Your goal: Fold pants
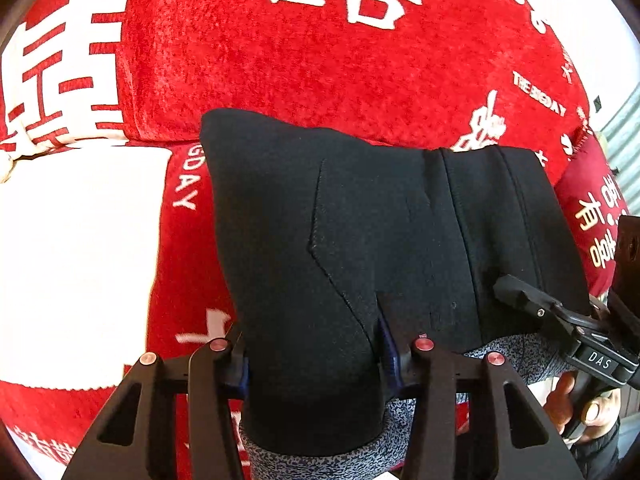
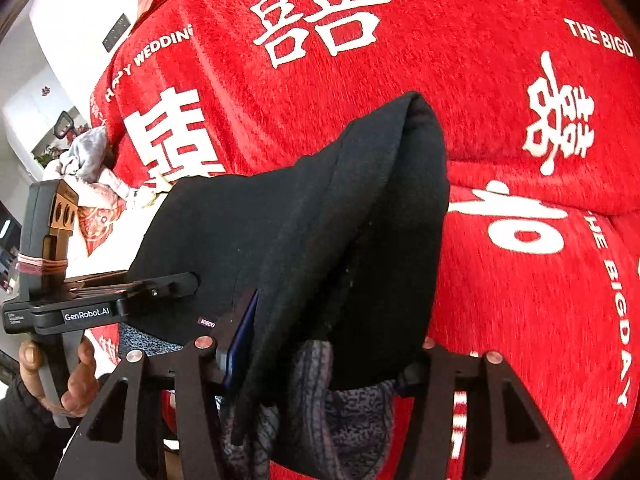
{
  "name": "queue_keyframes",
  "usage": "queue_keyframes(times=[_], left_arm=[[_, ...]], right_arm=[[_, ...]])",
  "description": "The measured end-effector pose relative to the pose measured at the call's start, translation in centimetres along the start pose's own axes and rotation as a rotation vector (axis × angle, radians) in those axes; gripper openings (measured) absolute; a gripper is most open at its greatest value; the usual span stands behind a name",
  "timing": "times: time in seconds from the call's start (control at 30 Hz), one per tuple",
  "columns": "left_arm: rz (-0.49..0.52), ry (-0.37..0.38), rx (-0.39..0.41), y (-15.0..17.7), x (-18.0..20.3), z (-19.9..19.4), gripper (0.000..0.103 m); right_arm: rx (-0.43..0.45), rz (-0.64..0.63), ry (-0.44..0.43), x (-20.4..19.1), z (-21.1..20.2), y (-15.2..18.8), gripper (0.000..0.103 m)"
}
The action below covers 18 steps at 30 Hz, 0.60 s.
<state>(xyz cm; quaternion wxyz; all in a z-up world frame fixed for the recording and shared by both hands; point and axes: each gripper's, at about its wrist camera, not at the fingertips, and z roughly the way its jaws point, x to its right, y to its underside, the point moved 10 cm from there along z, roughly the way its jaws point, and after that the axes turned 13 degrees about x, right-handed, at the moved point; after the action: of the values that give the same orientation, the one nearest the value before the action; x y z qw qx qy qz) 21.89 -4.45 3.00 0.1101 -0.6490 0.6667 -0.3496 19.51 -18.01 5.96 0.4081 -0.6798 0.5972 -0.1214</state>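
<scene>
Left tongs (image 1: 314,356) pinching the near edge of the black pants (image 1: 360,220); right tongs (image 2: 316,354) likewise clamped on the bundle, grey lining hanging below. Folded pants held up over a red sofa cover (image 2: 500,260). White patch (image 1: 76,264) left; crumpled cloth (image 2: 86,160) far left.

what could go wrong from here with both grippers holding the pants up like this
1. The left hand-held gripper and right hand-held gripper each pinch a thick bunch of the black pants, so an inner layer, such as the grey lining showing at the edge, could slip free.
2. The fold hangs unevenly, higher at one end in the right wrist view, so it may land crooked on the red blanket.
</scene>
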Motion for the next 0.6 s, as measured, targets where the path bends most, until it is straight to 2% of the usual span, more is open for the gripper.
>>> queue_keyframes(times=[0.2,0.47,0.6], left_arm=[[-0.025,-0.022,-0.062,-0.1,-1.8,2.8,0.049],[-0.063,-0.039,-0.137,1.7,-3.8,7.3,0.050],[-0.106,-0.018,-0.133,2.7,-5.2,8.5,0.058]], right_arm=[[-0.060,0.028,0.004,0.9,3.5,0.3,0.058],[-0.157,0.090,0.009,3.6,8.4,2.5,0.059],[-0.179,0.096,0.024,5.2,10.1,3.8,0.063]])
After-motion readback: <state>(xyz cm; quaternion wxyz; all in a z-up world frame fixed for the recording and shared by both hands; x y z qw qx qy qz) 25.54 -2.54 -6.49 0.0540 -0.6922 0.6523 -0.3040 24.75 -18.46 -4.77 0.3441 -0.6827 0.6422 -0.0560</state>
